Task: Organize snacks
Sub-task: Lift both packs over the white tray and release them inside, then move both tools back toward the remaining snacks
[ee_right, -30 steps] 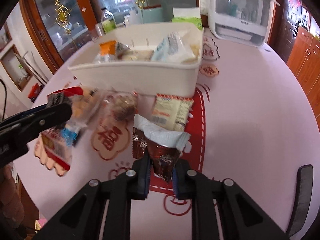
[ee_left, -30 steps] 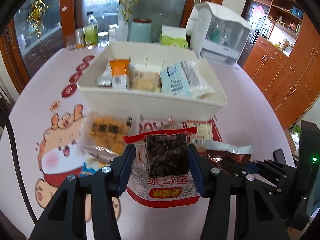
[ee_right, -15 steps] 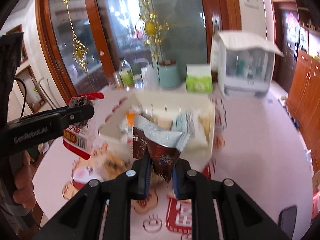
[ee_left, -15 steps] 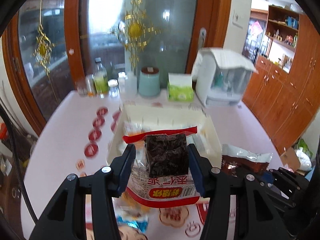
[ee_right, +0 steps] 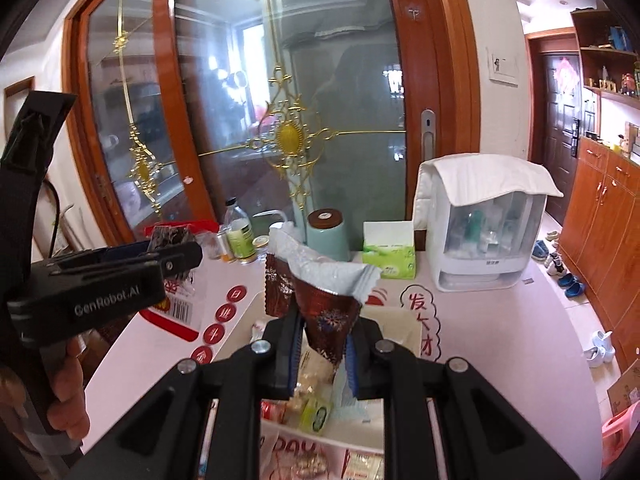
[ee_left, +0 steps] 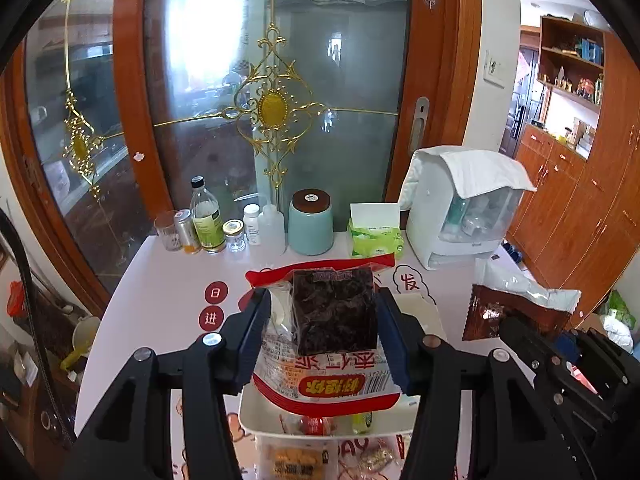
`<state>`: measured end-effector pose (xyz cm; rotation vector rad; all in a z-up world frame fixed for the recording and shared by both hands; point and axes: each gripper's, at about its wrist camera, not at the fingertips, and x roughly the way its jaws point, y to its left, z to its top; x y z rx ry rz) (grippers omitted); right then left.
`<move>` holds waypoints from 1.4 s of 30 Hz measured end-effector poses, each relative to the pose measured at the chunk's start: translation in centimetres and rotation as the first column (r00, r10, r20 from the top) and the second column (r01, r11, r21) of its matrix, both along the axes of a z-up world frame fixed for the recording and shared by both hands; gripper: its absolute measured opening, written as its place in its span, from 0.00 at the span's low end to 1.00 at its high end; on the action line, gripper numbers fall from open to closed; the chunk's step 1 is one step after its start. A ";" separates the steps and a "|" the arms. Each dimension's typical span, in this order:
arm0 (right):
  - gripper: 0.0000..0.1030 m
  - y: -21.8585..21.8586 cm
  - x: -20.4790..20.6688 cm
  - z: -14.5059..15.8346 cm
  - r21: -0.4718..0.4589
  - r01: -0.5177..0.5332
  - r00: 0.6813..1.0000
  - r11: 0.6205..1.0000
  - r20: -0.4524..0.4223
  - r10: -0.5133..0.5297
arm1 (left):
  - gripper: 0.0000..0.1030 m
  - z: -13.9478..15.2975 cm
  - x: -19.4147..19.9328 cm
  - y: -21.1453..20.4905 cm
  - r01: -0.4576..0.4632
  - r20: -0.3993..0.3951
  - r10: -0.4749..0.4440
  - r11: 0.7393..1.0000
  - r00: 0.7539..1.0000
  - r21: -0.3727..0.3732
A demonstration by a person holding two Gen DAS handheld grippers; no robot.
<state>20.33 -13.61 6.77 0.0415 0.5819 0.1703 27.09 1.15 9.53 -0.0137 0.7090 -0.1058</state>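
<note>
The left gripper (ee_left: pixel 324 332) squeezes a red-edged snack bag (ee_left: pixel 326 344). The right gripper (ee_right: pixel 322 354) pinches a brown packet (ee_right: pixel 320 308). Both look light and crinkly, best held by the middle.

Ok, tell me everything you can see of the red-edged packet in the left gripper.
The red-edged packet is a clear plastic pouch with red borders, upside-down red and yellow print and a barcode, holding a dark, wrinkled block. The left gripper clamps it from both sides, pads pressing the pouch, which stands roughly upright, in the air above the white bin. Nothing else visibly touches it.
</note>
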 end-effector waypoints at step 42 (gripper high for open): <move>0.50 0.2 5.2 -9.2 0.020 0.031 0.959 0.999 -0.281 -0.024 | 0.90 -8.2 4.2 -0.6 -0.012 -0.149 0.018 0.999 0.989 0.040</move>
